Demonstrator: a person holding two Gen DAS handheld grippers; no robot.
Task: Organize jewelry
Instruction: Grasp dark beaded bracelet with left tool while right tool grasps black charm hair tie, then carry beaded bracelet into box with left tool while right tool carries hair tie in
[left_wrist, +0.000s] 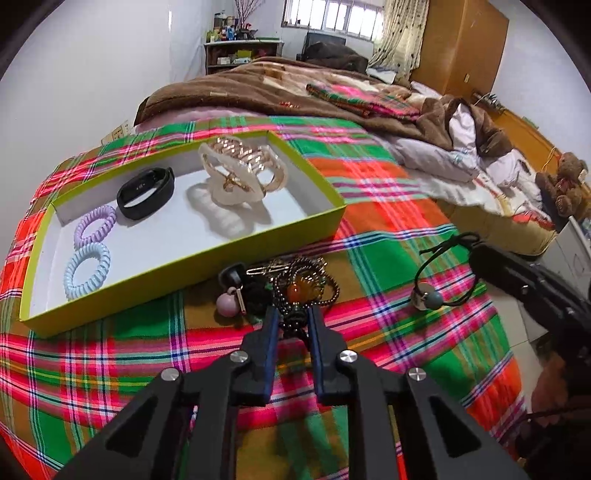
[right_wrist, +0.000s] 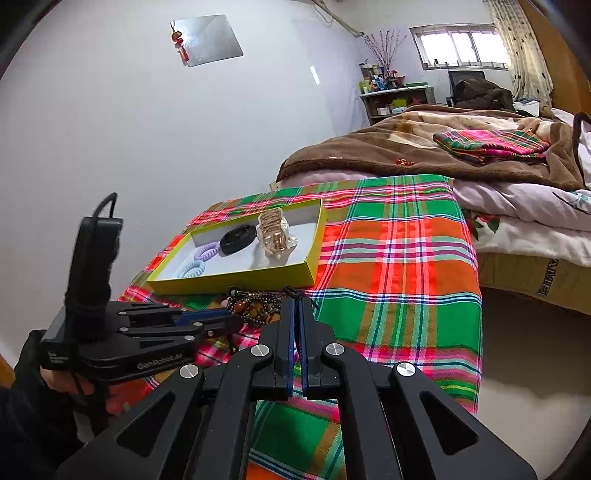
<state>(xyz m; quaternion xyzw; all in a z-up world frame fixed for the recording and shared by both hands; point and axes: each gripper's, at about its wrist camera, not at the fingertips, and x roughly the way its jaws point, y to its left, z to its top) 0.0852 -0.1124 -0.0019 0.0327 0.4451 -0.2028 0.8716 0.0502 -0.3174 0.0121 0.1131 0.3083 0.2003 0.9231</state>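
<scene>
Left tool (left_wrist: 291, 314) is pointing steeply downward, its blue-padded fingers (left_wrist: 272, 325) standing close together. Right tool (right_wrist: 296, 306) is tilting gently downward with its jaws pressed fully together. A gloved hand (right_wrist: 55, 373) is gripping the left tool's handle.

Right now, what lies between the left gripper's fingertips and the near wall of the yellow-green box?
In the left wrist view, a tangled jewelry pile lies between the left gripper and the box: beaded necklace, pink bead, hair clip.

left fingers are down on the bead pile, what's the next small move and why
Probably lift straight up a little: the left gripper has the dark beaded necklace between its fingers, tangled with other pieces beside the tray, so a slow rise tests the grip.
</scene>
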